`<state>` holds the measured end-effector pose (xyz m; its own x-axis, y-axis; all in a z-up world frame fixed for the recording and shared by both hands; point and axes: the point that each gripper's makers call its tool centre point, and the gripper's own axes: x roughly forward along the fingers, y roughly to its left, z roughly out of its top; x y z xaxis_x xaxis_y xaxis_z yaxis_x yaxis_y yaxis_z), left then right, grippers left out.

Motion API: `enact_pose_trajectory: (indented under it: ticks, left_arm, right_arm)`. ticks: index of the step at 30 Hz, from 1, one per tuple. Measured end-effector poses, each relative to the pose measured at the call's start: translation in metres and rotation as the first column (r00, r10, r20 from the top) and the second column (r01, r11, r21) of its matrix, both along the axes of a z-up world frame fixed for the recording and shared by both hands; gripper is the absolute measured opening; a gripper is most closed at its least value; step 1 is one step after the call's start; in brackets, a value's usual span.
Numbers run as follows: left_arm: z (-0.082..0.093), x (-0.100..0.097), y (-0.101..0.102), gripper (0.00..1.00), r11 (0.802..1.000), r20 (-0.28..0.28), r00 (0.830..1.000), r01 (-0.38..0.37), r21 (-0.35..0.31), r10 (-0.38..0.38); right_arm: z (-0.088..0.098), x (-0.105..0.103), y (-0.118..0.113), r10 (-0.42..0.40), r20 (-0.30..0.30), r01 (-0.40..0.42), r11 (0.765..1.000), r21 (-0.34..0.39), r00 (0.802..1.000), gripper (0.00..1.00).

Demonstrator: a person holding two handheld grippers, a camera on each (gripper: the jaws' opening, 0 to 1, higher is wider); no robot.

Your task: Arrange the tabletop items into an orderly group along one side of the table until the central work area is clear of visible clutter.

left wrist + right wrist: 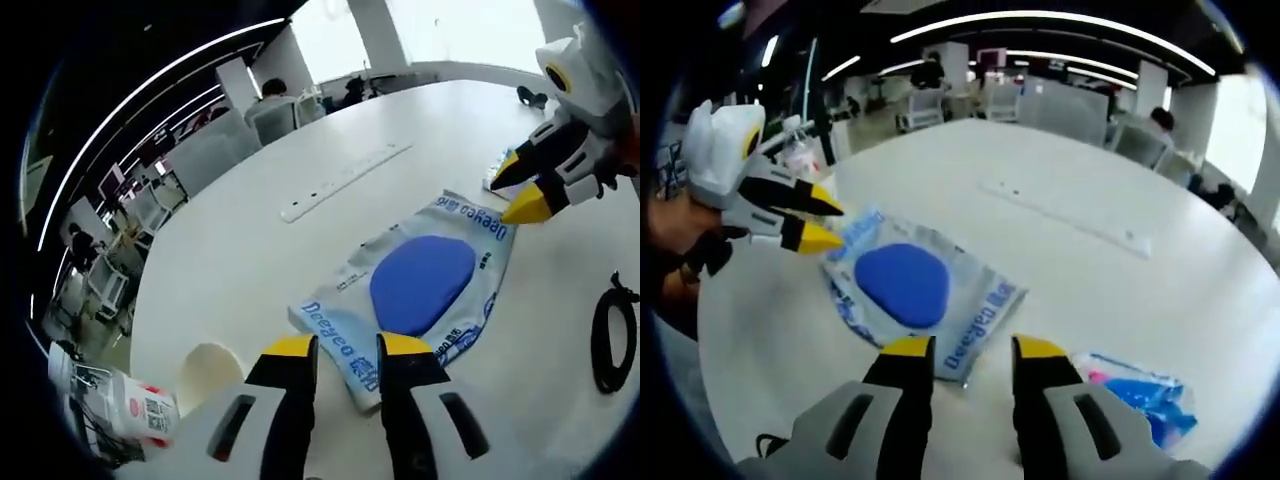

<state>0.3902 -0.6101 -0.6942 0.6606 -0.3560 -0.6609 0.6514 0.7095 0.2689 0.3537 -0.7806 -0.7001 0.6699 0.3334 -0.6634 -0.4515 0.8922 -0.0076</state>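
Your left gripper (345, 350) hung with narrow empty jaws at the near edge of the blue-and-white packet (420, 285), mid-frame on the bench (250, 250); your right gripper (972, 347) likewise gaped narrowly, empty.

A flat clear pouch (420, 290) printed with blue lettering, a blue oval pad sealed inside, is laid on the white counter (300, 130). A smaller blue-and-pink packet (1135, 392) is set near it, and a coiled black cable (612, 335) is placed apart.
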Motion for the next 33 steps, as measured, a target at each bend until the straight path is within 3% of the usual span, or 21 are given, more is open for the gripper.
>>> enact_pose_trajectory:
  ticks: [14, 19, 25, 33]
  left_arm:
    - [0.032, -0.008, -0.017, 0.26, 0.996, 0.041, 0.998, 0.043, -0.075, -0.04]
    - [0.04, -0.012, -0.02, 0.33, 0.994, 0.046, 0.998, 0.053, -0.092, -0.049]
    - [0.048, -0.017, -0.022, 0.45, 0.992, 0.034, 0.998, 0.065, -0.106, -0.062]
    - [0.063, -0.029, -0.03, 0.65, 0.984, 0.016, 0.998, 0.069, -0.161, -0.067]
  right_arm:
    - [0.04, -0.007, 0.0, 0.013, 0.063, -0.01, 0.999, -0.042, 0.998, 0.29]
    - [0.055, -0.01, -0.001, 0.011, 0.086, -0.006, 0.998, -0.06, 0.996, 0.32]
    - [0.065, -0.016, -0.005, -0.001, 0.094, 0.007, 0.998, -0.058, 0.996, 0.43]
    - [0.072, -0.023, -0.009, -0.017, 0.09, 0.022, 0.999, -0.047, 0.996, 0.69]
